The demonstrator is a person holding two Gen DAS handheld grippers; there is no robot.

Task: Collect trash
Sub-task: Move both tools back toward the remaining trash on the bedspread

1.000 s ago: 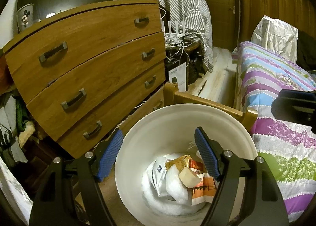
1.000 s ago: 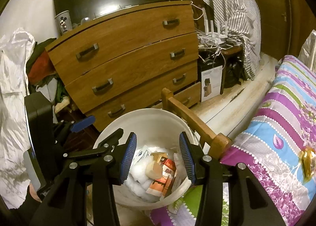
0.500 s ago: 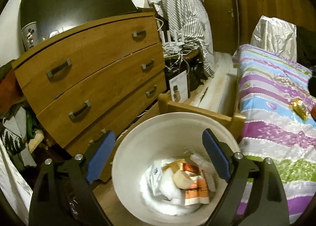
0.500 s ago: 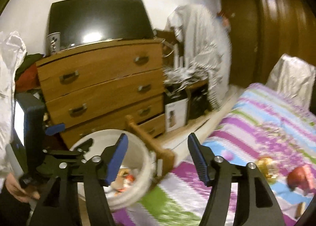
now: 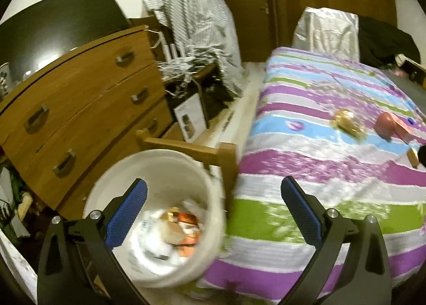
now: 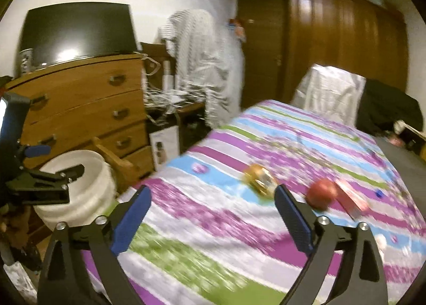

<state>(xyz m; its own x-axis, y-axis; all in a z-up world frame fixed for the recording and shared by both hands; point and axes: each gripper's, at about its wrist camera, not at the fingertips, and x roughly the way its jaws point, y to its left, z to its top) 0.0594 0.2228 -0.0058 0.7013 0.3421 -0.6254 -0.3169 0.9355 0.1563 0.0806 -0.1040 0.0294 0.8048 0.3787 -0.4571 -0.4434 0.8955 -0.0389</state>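
A white bucket (image 5: 162,164) on the floor beside the bed holds wrappers and crumpled white paper (image 5: 173,233); it also shows at the left of the right wrist view (image 6: 80,193). My left gripper (image 5: 213,182) hangs over the bucket's right rim, jaws opening, nothing between them. My right gripper (image 6: 212,189) is over the striped bedspread (image 6: 239,225), jaws opening and empty. On the bed ahead lie a gold wrapper (image 6: 259,178), a red crumpled piece (image 6: 320,193) and a flat pink packet (image 6: 351,196). The left view shows the gold wrapper (image 5: 346,122) and the red piece (image 5: 384,124) too.
A wooden dresser (image 5: 80,97) with a dark screen (image 6: 77,31) on top stands left of the bucket. The wooden bed post (image 5: 226,156) touches the bucket's far side. A striped cloth (image 5: 197,12), a silver bag (image 5: 327,31) and a brown wardrobe (image 6: 346,46) stand further back.
Both grippers have swung right, away from above the bucket toward the bed, the right one much further. Both pairs of jaws have spread wider. The bed's trash has come into view.
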